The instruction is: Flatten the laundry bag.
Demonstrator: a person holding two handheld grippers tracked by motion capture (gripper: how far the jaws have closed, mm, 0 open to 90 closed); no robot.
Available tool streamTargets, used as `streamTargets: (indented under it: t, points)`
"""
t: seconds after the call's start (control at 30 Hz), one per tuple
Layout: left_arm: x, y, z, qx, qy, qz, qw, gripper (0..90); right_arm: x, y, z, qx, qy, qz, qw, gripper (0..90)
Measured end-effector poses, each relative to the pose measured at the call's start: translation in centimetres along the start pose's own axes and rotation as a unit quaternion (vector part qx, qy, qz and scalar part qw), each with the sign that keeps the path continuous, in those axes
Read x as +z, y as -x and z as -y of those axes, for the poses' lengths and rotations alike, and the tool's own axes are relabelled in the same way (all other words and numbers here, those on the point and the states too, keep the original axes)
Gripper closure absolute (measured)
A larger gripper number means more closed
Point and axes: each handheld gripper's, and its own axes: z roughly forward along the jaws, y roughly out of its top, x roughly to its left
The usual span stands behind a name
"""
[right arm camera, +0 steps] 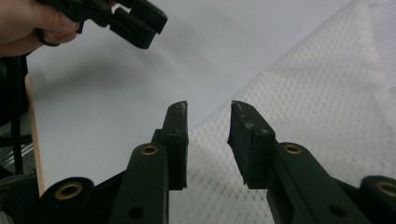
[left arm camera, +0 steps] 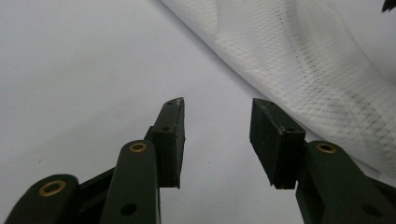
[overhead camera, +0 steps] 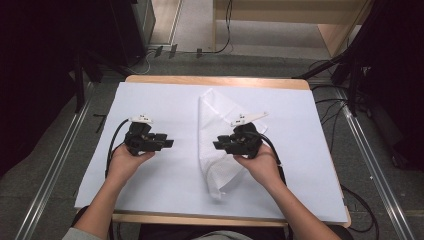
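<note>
A white mesh cloth [overhead camera: 216, 131] lies folded into a long triangle on the white sheet, pointing toward the person. My right gripper [overhead camera: 220, 144] hovers over the cloth's middle, jaws pointing left. In the right gripper view its jaws [right arm camera: 209, 108] stand apart with nothing between them, the mesh cloth [right arm camera: 322, 93] lying below and to the right. My left gripper [overhead camera: 167, 142] is held left of the cloth over the bare sheet, pointing right. In the left gripper view its jaws [left arm camera: 218, 103] are open and empty, with the cloth's edge [left arm camera: 308, 60] just beyond them.
The white sheet [overhead camera: 150, 100] covers most of a small wooden table [overhead camera: 215, 80]. Metal rails [overhead camera: 55, 165] run along both sides on the floor, and cables [overhead camera: 325, 107] lie to the right. The left hand and its gripper [right arm camera: 126, 18] appear at the top left of the right gripper view.
</note>
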Motion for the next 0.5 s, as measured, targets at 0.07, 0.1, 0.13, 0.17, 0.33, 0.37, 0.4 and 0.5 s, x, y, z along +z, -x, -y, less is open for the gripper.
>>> streamTargets:
  t: [0.07,0.1,0.13,0.17,0.33,0.37,0.4,0.5]
  points:
    - [0.0,0.0,0.0,0.0,0.0,0.002,1.0,56.1,-0.4,0.3,0.0,0.003,0.004,0.005,1.0,72.5]
    - [0.0,0.0,0.0,0.0,0.0,0.001,1.0,56.1,-1.0,1.1,0.1,0.01,0.007,0.018,0.9998,73.0]
    - [0.0,0.0,0.0,0.0,0.0,0.002,1.0,56.1,-1.0,1.1,0.1,0.01,0.007,0.018,0.9998,73.0]
    - [0.0,0.0,0.0,0.0,-0.001,0.001,1.0,56.1,-1.2,1.4,0.1,0.014,0.008,0.024,0.9996,73.0]
    - [0.0,0.0,0.0,0.0,-0.001,0.002,1.0,55.8,-2.0,3.7,0.9,0.031,-0.006,0.061,0.9976,72.8]
    - [0.0,0.0,-0.1,0.001,0.001,0.003,1.0,55.8,-2.1,4.0,1.1,0.034,-0.005,0.066,0.9972,72.1]
    - [0.0,0.0,-0.1,0.001,0.002,0.003,1.0,55.7,-2.3,4.5,1.3,0.04,-0.005,0.073,0.9965,70.6]
    - [0.1,0.0,-0.2,0.002,0.002,0.003,1.0,55.6,-2.6,5.7,2.0,0.052,-0.007,0.091,0.9945,70.0]
